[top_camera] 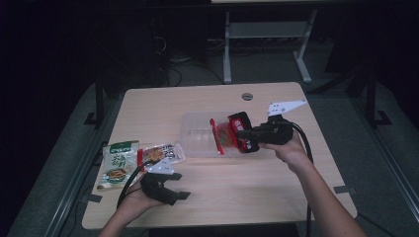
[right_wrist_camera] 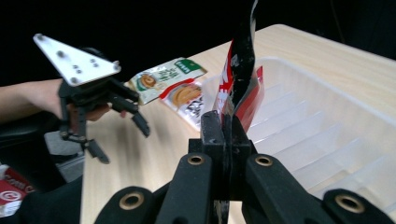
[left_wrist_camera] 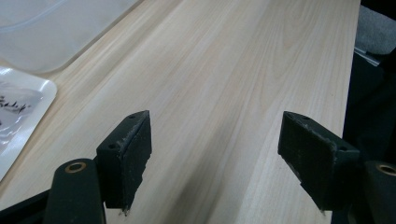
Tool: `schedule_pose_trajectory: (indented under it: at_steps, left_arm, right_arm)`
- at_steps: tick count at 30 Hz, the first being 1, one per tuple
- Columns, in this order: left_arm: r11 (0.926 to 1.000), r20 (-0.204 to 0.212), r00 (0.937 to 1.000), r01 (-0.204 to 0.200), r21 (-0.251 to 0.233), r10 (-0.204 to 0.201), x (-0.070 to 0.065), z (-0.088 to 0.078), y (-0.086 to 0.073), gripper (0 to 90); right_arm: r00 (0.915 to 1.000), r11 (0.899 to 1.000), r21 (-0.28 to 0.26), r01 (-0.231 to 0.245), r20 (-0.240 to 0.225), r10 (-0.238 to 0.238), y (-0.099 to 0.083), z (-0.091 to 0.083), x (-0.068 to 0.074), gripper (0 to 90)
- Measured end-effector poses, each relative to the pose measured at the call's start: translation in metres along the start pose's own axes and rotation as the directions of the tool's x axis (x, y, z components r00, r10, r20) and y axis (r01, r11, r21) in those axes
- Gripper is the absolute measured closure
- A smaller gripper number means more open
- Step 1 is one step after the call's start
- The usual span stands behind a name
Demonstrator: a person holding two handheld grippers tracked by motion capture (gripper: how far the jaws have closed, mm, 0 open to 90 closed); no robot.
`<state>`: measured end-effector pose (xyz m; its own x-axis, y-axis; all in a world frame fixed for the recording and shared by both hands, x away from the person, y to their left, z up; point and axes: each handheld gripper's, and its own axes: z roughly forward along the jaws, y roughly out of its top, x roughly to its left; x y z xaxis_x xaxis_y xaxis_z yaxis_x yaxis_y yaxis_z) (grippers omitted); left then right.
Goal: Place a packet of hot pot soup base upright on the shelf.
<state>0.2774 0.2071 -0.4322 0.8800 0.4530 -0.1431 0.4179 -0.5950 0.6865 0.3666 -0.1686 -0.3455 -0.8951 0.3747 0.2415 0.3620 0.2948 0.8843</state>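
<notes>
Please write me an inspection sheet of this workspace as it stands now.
Surface: wooden table, bare at the front.
Job's things: red packet held over the clear tray.
Clutter: green packet and white packet lie flat, left of the tray.
Grippers: right hand-held gripper shut on the red packet; left hand-held gripper open, nothing between.
Cables: black cable along the right forearm.
Surroundings: dark; desk legs behind.

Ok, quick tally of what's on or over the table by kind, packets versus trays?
Snack packets: 3, namely the red packet in the right hand-held gripper, the green packet and the orange-and-white packet.
Clear plastic tray: 1.
Total: 4.
</notes>
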Motion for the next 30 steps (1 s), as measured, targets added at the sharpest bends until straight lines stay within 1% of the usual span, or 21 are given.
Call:
schedule_pose_trajectory:
  at_steps: [1, 3, 6, 8, 10, 13, 14, 16, 17, 18, 21, 23, 27, 30]
  left_arm:
    - [0.9999, -0.004, 0.9999, 0.01, -0.008, -0.01, 0.0, -0.001, -0.001, 25.6]
    - [0.9997, -0.009, 0.9998, 0.016, -0.016, -0.016, 0.0, -0.003, -0.003, 25.6]
    - [0.9995, -0.019, 0.9995, 0.026, -0.019, -0.027, -0.001, -0.006, -0.006, 25.6]
    - [0.9993, -0.024, 0.9992, 0.031, -0.019, -0.031, -0.001, -0.008, -0.008, 25.6]
    - [0.9987, -0.029, 0.9984, 0.048, -0.019, -0.048, -0.001, -0.009, -0.011, 25.6]
    - [0.9978, -0.037, 0.9974, 0.062, -0.022, -0.063, 0.0, -0.012, -0.015, 25.6]
    - [0.9981, -0.041, 0.9974, 0.058, -0.021, -0.059, 0.001, -0.012, -0.015, 25.6]
    - [0.9977, -0.044, 0.9969, 0.064, -0.022, -0.065, 0.002, -0.013, -0.017, 25.6]
    - [0.997, -0.044, 0.9963, 0.074, -0.022, -0.074, 0.002, -0.013, -0.018, 25.6]
    - [0.9974, -0.045, 0.9964, 0.071, -0.016, -0.071, 0.002, -0.013, -0.019, 25.6]
    - [0.9971, -0.05, 0.9959, 0.075, -0.017, -0.075, 0.003, -0.014, -0.02, 25.6]
    - [0.996, -0.048, 0.9951, 0.085, -0.025, -0.087, 0.002, -0.014, -0.02, 25.6]
    - [0.9971, -0.046, 0.996, 0.076, -0.012, -0.076, 0.004, -0.012, -0.02, 25.6]
    - [0.9967, -0.04, 0.9959, 0.08, -0.015, -0.08, 0.004, -0.012, -0.021, 25.6]
  right_arm:
    - [1.0, 1.0, -0.003, 0.001, 0.003, -0.001, 0.002, 0.0, -0.002, 90.0]
    - [0.9999, 1.0, -0.011, 0.001, 0.013, -0.001, 0.007, 0.001, -0.005, 90.0]
    - [0.9994, 1.0, -0.008, 0.009, 0.033, -0.008, 0.011, 0.001, -0.009, 90.0]
    - [0.9993, 1.0, -0.013, 0.008, 0.037, -0.007, 0.012, 0.0, -0.012, 90.0]
    - [0.9993, 1.0, -0.017, 0.0, 0.037, 0.001, 0.01, -0.001, -0.015, 90.0]
    - [0.9991, 1.0, -0.014, -0.011, 0.041, 0.012, 0.007, 0.0, -0.02, 90.0]
    - [0.999, 1.0, -0.013, -0.018, 0.041, 0.019, 0.005, 0.0, -0.022, 90.0]
    - [0.9986, 1.0, -0.006, -0.02, 0.049, 0.02, 0.003, 0.001, -0.024, 90.0]
    - [0.9984, 1.0, -0.002, -0.025, 0.05, 0.025, 0.003, 0.001, -0.025, 90.0]
    - [0.9983, 1.0, 0.001, -0.025, 0.053, 0.025, 0.002, 0.002, -0.026, 90.0]
    - [0.9972, 0.999, 0.011, -0.031, 0.069, 0.03, -0.001, 0.004, -0.029, 90.0]
    - [0.9968, 0.999, 0.015, -0.039, 0.071, 0.038, -0.002, 0.005, -0.031, 90.0]
    - [0.9969, 0.999, 0.019, -0.044, 0.066, 0.043, -0.004, 0.009, -0.032, 90.0]
    - [0.9963, 0.999, 0.022, -0.05, 0.071, 0.048, -0.005, 0.011, -0.031, 90.0]
